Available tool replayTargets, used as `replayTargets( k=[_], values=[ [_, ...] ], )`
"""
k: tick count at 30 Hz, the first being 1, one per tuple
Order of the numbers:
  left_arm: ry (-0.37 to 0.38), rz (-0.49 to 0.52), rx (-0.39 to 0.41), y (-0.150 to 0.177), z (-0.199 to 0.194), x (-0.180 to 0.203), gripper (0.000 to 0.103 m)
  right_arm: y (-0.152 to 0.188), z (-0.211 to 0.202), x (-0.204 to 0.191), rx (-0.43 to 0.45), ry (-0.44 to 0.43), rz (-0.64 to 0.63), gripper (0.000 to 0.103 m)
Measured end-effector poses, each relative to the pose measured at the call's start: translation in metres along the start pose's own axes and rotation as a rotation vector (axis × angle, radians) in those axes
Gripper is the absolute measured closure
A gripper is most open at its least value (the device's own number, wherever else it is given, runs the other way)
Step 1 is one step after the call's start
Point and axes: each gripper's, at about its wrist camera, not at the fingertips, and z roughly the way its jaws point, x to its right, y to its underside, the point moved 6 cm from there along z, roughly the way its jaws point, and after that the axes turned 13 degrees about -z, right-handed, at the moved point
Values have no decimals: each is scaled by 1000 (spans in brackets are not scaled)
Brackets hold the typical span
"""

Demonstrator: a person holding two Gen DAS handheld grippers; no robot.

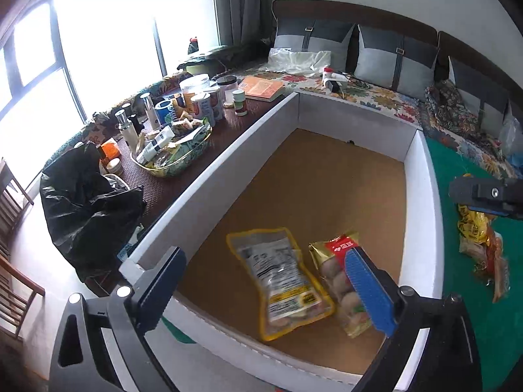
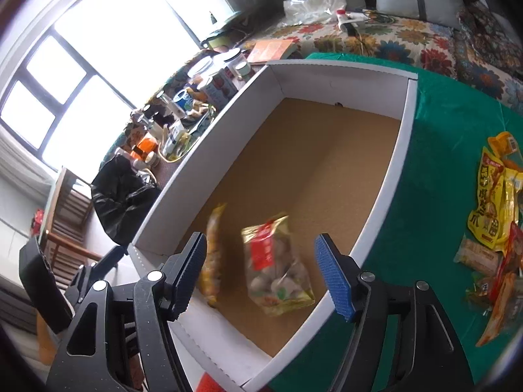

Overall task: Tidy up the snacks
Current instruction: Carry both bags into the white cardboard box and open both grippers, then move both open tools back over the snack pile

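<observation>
A white cardboard box with a brown floor sits on a green cloth. Two snack packs lie in it: a yellow-edged clear pack and a gold pack with a red label. My left gripper is open and empty above the box's near end. My right gripper is open and empty over the same box; the gold pack and the yellow pack look blurred below it. Several loose snack packs lie on the cloth to the right, also seen in the left wrist view.
A dark side table holds jars and cans, a glass dish of small items, a book and a black plastic bag. A floral-covered sofa with grey cushions runs behind. A wooden chair stands at left.
</observation>
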Motion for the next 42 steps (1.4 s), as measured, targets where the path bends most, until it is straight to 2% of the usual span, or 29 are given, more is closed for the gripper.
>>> replayTargets(
  k=[3,6,9,12,15,18,19,21,23,27,33,35,38,42],
  values=[
    [57,-12,23,6,-15,26,6,7,-29,15,46,77,-42,30],
    [166,31,83,8,-30,73,6,29,-56,48,92,189,-56,25],
    [206,161,144,12,-34,130,6,88,-78,110,83,368,-62,25],
    [169,254,196,15,-22,161,6,162,-97,185,7,546,-11,25],
    [183,251,151,22,3,173,6,232,-129,251,-48,704,83,25],
    [194,238,42,40,29,181,6,290,-170,303,-67,795,190,25],
    [207,235,41,49,31,182,6,301,-178,311,-66,809,215,25],
    [164,270,45,61,33,186,6,320,-195,328,-61,829,260,25],
    [178,300,41,71,28,190,6,334,-204,344,-62,838,293,25],
    [177,261,24,80,20,189,6,354,-204,362,-63,838,351,25],
    [139,236,8,86,19,190,6,348,-198,363,6,823,397,25],
    [144,242,3,90,17,192,6,352,-198,365,21,825,405,18],
    [140,280,-2,98,16,195,6,359,-198,366,71,831,409,14],
    [127,345,-12,105,15,204,6,357,-196,366,72,835,408,14]
  ],
)
